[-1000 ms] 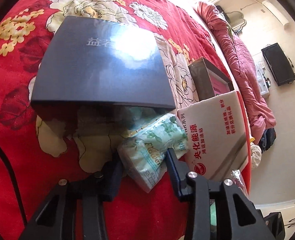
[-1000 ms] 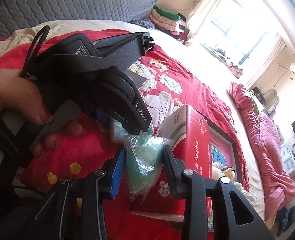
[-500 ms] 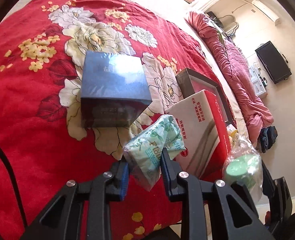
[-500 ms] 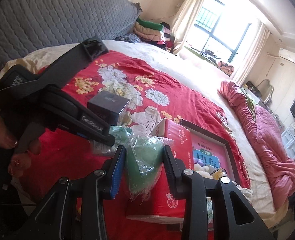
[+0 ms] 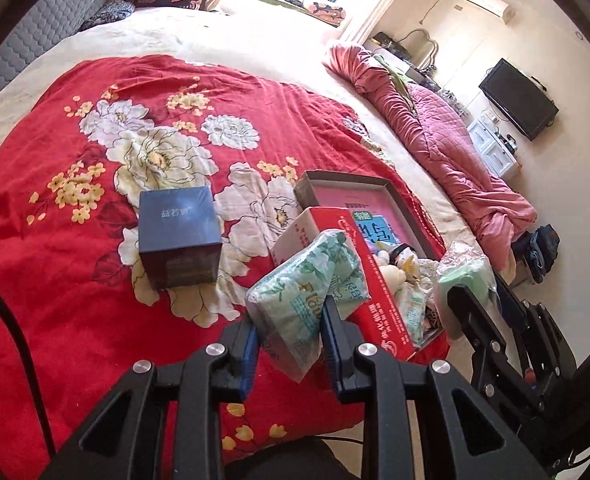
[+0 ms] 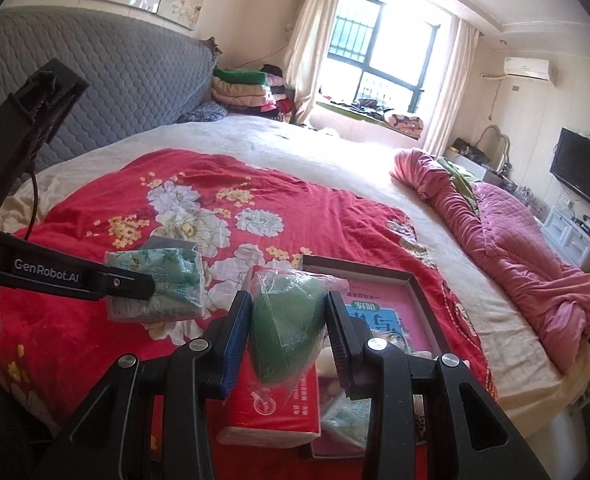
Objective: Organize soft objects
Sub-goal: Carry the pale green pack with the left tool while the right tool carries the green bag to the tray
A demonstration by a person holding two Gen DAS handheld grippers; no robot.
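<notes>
Both grippers are holding soft packs in the air above the bed. Left gripper (image 5: 291,330) is clamping a green-and-white printed plastic tissue pack (image 5: 307,292); its jaws have just been closing, and the pack is bulging out between the blue pads, its upper end leaning right over the near edge of the red-and-white cardboard carton (image 5: 375,304). Right gripper (image 6: 289,334) is squeezing a green soft wad in a clear plastic bag (image 6: 285,328), with crinkled bag ends sticking out above and below the pads.

Below and just ahead of the right gripper, the carton is standing in the near left part of a shallow dark-rimmed box with a pink printed lining (image 6: 411,280). Small plush pieces and another tissue pack are lying in that box to the carton's right, crowding its near end; the far half is showing bare pink lining.

Ahead and to the left of the left gripper, a dark blue cube-shaped box (image 5: 179,236) is sitting on the red floral bedspread (image 5: 75,280), apart from the carton. Beyond it, wide open spread and then cream sheet (image 6: 295,148) are running to the grey quilted headboard (image 6: 115,80). To the right, a rolled pink quilt (image 6: 515,240) is lining the bed's far edge.
</notes>
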